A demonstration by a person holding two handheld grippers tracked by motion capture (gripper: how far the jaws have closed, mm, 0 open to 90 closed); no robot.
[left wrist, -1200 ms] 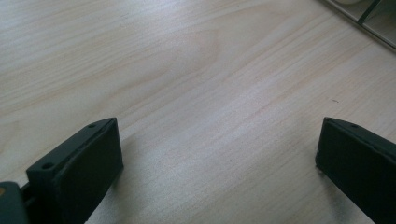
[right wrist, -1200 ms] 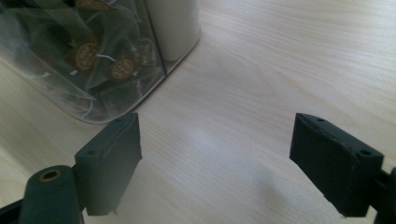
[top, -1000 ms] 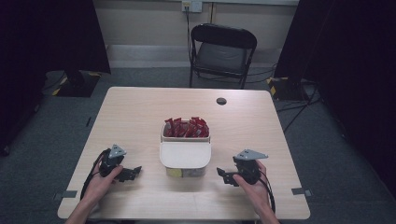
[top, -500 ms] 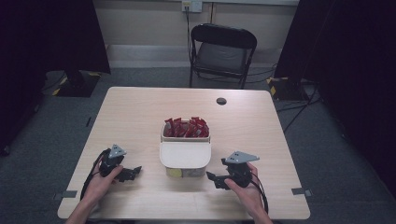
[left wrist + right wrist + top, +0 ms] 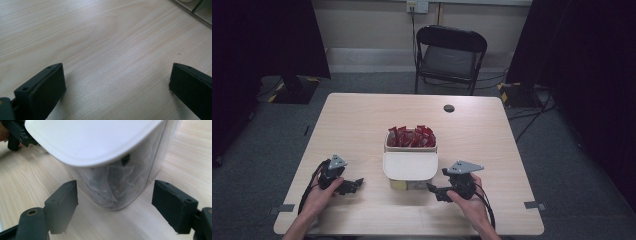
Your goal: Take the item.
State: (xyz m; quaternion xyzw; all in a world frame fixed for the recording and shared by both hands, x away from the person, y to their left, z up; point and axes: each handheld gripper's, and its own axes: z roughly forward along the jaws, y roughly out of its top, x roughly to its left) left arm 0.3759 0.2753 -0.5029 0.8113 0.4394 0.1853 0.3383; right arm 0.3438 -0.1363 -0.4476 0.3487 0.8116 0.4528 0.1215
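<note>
Container (image 5: 410, 172) of clear plastic with a white lid (image 5: 95, 140) sits near the middle of the table (image 5: 362, 120), a little toward the person's edge; its far half is open and packed with red packets (image 5: 411, 136), while the near half is covered by the lid. Through the clear wall something pale and crumpled shows inside, too blurred to name. My guess is that it is light, with thin, smooth walls that flex and could slip under a hard squeeze, so a grip low on a corner or across the lid's rim looks safer than the broad side.

Right gripper (image 5: 115, 200) sits at the container's near right corner, jaws spread wide to either side of that corner and touching nothing. Left gripper (image 5: 116, 85) rests on the table near the front left corner, well apart from the container, its jaws also wide apart over bare wood. A small dark disc (image 5: 449, 108) lies toward the far edge.
</note>
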